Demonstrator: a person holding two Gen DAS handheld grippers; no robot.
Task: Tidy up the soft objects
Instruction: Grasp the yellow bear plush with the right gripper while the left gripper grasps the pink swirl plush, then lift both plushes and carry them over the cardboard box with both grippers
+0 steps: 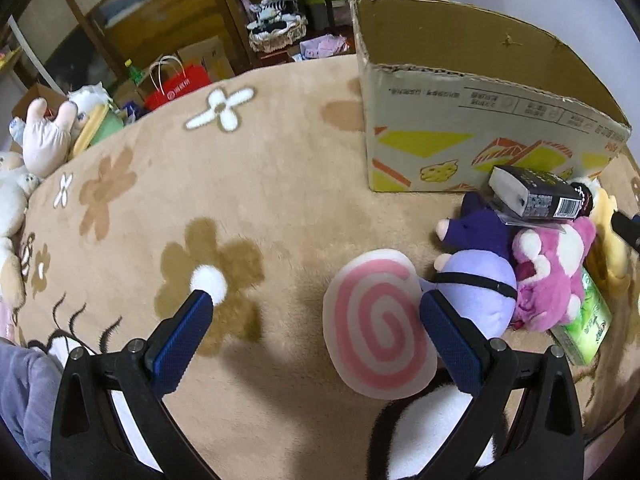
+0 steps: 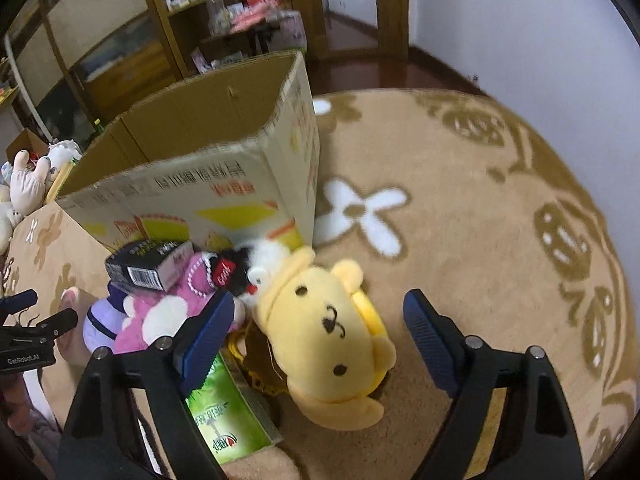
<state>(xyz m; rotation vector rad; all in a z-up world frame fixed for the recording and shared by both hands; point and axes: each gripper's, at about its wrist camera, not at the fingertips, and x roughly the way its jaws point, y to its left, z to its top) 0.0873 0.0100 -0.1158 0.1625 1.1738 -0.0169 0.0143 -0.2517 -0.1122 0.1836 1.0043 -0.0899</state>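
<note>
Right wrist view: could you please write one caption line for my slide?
Open right gripper poised around a yellow bear plush on the flowered rug, beside the open cardboard box.

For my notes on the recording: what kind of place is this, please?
Most likely a lived-in room of a home. A beige flower-patterned rug carries plush toys such as the yellow bear, beside an open cardboard box, with wooden cabinets behind.

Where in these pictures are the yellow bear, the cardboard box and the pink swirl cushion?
Yellow bear (image 2: 324, 320), right wrist view, on its face.
Cardboard box (image 1: 460, 132), left wrist view, on its printed front wall.
Pink swirl cushion (image 1: 378, 322), left wrist view, on the spiral's middle.
</note>
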